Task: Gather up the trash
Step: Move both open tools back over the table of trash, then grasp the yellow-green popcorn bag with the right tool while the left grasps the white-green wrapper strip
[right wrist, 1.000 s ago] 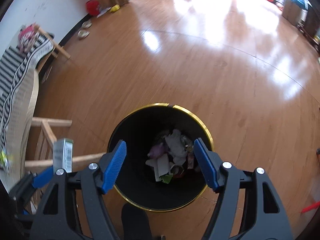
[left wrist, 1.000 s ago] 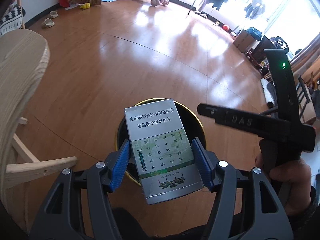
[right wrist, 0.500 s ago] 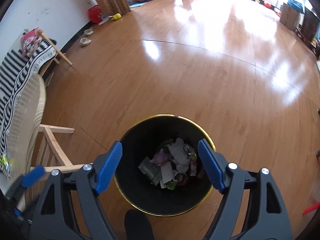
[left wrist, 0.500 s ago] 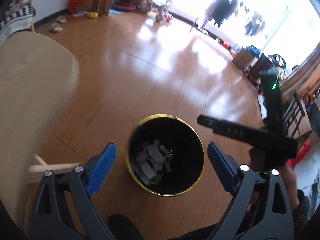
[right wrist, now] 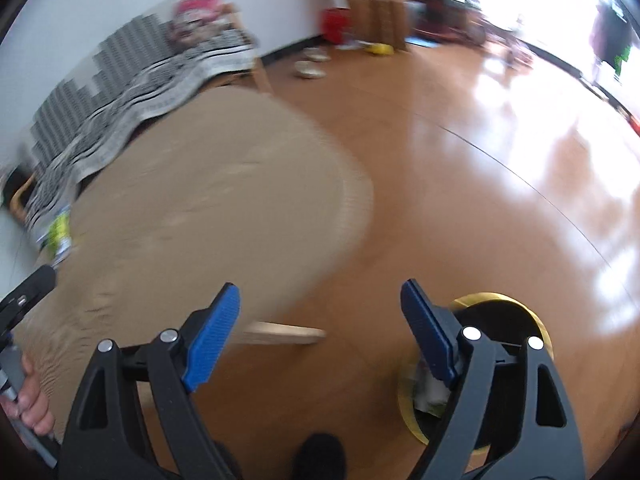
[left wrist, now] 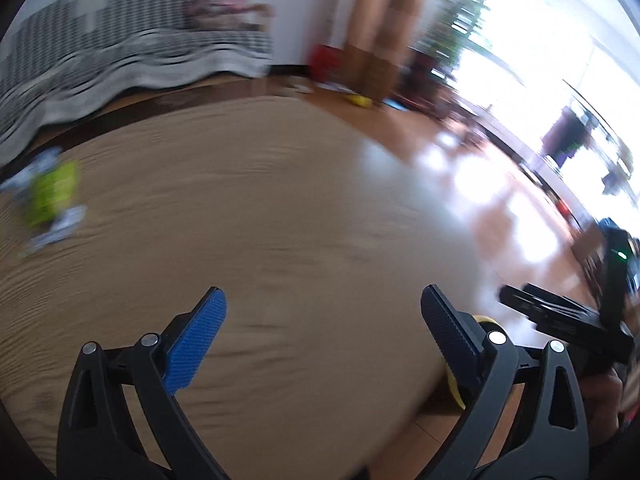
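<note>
Both claws, left claw (left wrist: 322, 322) and right claw (right wrist: 320, 312), have just been opening and stand wide, empty; one crumpled green-and-white wrapper (left wrist: 50, 200) waits at ten o'clock on the round wooden worktop (left wrist: 280, 220), away from the black gold-rimmed bin (right wrist: 500, 320).

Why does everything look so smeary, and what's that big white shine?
Left wrist view: the round wooden table and the green-and-white wrapper are smeared by motion blur. Right wrist view: window glare whitens the shiny wooden floor; the striped cloth is streaked.

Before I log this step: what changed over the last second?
The left tool let go of the box, jaws just opening, now empty. Both views swung from the bin to the round table, its yellow-green wrapper ahead. The right tool stayed empty.
</note>
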Available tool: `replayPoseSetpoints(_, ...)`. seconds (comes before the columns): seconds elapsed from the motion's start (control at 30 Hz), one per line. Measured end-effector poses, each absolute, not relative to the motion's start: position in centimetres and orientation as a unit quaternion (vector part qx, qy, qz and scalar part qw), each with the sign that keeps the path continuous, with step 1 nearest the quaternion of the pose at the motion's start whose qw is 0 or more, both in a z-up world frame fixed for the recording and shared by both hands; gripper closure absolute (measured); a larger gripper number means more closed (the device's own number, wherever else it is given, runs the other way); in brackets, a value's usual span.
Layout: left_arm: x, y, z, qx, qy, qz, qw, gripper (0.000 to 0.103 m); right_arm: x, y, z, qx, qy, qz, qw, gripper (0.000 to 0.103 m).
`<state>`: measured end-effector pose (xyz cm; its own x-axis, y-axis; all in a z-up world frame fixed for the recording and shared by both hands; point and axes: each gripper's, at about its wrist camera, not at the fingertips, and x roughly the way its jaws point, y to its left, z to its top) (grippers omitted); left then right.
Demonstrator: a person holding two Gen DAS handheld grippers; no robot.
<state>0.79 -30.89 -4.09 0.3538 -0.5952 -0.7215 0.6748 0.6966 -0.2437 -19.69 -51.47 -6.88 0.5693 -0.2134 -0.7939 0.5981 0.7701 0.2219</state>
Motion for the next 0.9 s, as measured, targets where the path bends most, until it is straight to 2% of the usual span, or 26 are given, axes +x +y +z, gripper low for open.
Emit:
replayPoseSetpoints(0.2, 8.6, -18.4, -4.6, -0.012, 0.421, -0.279, 0.863, 0.008, -8.1, -42.8, -6.4, 0.233, 0.415, -0.125, 0.871, 0.023)
replayPoseSetpoints(0.43, 13.8, -7.1, -5.4, -0.058, 0.413, -0.191, 0.889, 0.008, 4.3, -32.0, -6.3, 0.196, 0.44, -0.024, 0.876, 0.023)
replayPoseSetpoints(0.53, 15.5, -3.6, -6.5, -0.094, 0.429, -0.167, 0.883, 0.008, 8.3, -29.0, -6.3, 0.196, 0.447, 0.004, 0.873, 0.017)
replayPoseSetpoints(0.63, 16.6, -2.0, -7.1, -0.125, 0.441, -0.161, 0.874, 0.008, 12.7, -27.0, -6.7, 0.196, 0.456, 0.032, 0.868, 0.015)
replayPoseSetpoints(0.9, 17.9, -2.5, -8.7, -0.094, 0.441, -0.163, 0.878, 0.008, 22.7, -25.2, -9.1, 0.194, 0.478, 0.043, 0.856, 0.015)
